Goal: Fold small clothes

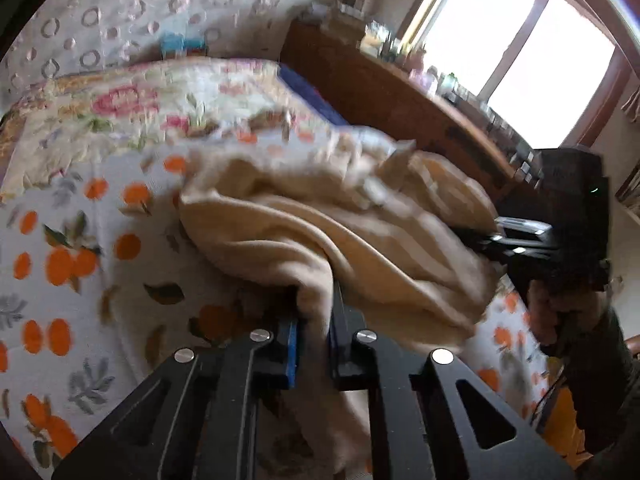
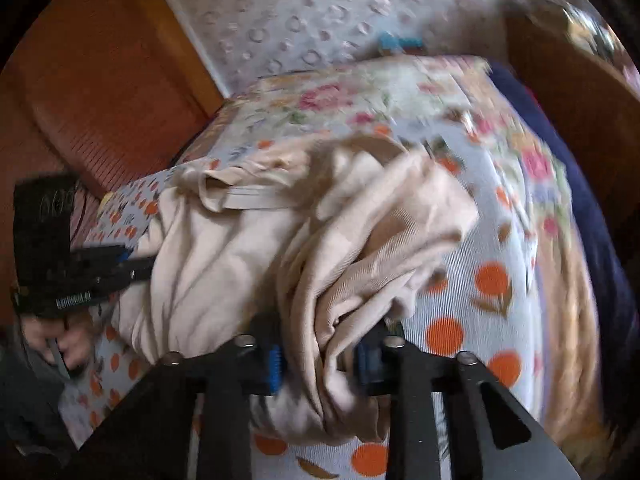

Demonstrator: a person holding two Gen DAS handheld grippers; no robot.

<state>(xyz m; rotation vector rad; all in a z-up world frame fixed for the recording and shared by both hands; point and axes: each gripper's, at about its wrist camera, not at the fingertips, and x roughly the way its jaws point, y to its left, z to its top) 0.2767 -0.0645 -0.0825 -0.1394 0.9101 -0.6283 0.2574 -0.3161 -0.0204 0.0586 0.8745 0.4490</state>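
Note:
A crumpled beige garment point(image 1: 320, 220) lies bunched on a bed sheet printed with oranges point(image 1: 80, 260). In the left wrist view my left gripper point(image 1: 314, 320) is shut on a thick fold at the garment's near edge, the cloth pinched between the blue pads. The right gripper point(image 1: 500, 240) reaches into the garment's right side. In the right wrist view the same garment point(image 2: 240, 248) rises in a heap, an elastic band showing at its top. My right gripper point(image 2: 320, 356) is shut on a bundle of its cloth. The left gripper point(image 2: 132, 268) enters from the left edge.
A floral quilt point(image 1: 140, 100) covers the far part of the bed, with a dotted wall behind. A wooden cabinet point(image 1: 380, 92) crowded with small items stands under a bright window point(image 1: 500, 40). A person's hand point(image 2: 60, 340) grips the left tool's handle. A wooden headboard point(image 2: 100, 80) stands at the left.

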